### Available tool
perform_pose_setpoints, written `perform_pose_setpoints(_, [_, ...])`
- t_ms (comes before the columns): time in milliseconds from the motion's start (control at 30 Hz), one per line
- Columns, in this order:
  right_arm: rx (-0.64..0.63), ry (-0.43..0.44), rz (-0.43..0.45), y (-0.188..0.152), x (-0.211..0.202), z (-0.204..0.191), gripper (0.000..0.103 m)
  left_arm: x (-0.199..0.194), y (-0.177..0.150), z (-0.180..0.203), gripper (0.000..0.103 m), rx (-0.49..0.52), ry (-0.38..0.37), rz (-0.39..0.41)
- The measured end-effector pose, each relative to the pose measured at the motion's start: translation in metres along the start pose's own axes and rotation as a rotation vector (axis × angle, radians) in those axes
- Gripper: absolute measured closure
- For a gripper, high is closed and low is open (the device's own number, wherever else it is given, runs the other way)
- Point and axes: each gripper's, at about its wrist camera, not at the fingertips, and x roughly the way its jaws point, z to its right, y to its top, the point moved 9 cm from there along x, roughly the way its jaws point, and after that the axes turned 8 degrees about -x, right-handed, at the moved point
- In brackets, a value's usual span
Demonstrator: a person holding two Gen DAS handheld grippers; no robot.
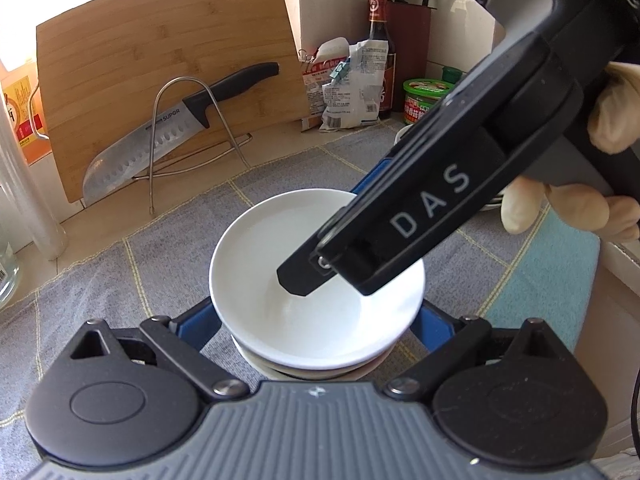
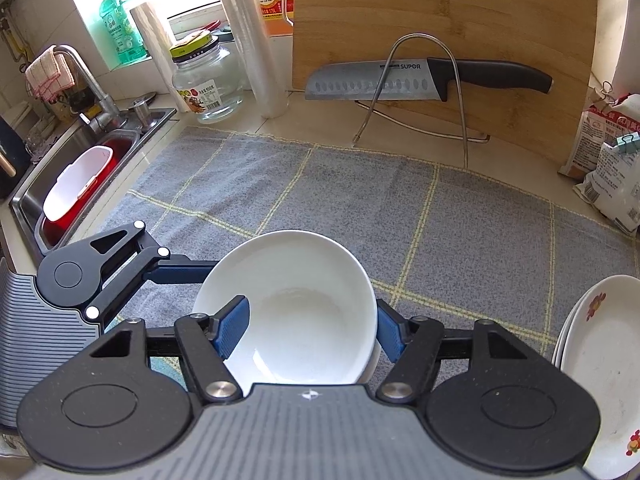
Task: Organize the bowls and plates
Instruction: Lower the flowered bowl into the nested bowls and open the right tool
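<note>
We see the white bowl (image 1: pixel 256 264) sitting on top of a short stack of other dishes (image 1: pixel 312 372); the stack stands on a grey checked cloth (image 2: pixel 360 200) spread over the tabletop (image 2: pixel 256 124), near the cloth's front edge.

The left gripper (image 1: pixel 318 320) has its jaws spread wide, one blue finger on each side of the stack just under the bowl's rim; the fingertips are hidden behind the bowl, so we cannot tell whether the pads press on the dishes.

The right gripper (image 2: pixel 310 320) comes down steeply from the right, held by a gloved right hand (image 1: pixel 608 104); one finger reaches over the rim into the bowl's hollow and the other stands just outside the bowl's wall; the jaws are partly apart with that wall between them, and the inner pad looks clear of it, so we read no clamp on the bowl.

Behind the cloth a bamboo cutting board (image 1: pixel 160 60) leans upright against the wall; a black-handled knife (image 1: pixel 160 140) rests against it in a wire stand; to the right of the bowl, well apart from it, flowered plates (image 2: pixel 600 360) lie stacked; a sink (image 2: pixel 24 200) lies at the far left.
</note>
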Motion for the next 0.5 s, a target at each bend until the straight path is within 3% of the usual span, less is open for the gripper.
perform_pose_setpoints(67, [0.000,0.005,0.000,0.000,0.001,-0.001,0.028,0.002,-0.001,-0.001,0.004,-0.004,-0.005,-0.005])
perform_pose_setpoints(200, [0.002,0.004,0.029,0.005,-0.003,0.000,0.012,0.000,-0.001,-0.002,0.003,0.006,-0.008,0.005])
perform_pose_setpoints(500, [-0.002,-0.008,0.070,0.015,-0.009,0.003,0.011,-0.012,-0.002,-0.002,0.003,0.031,-0.017,0.027])
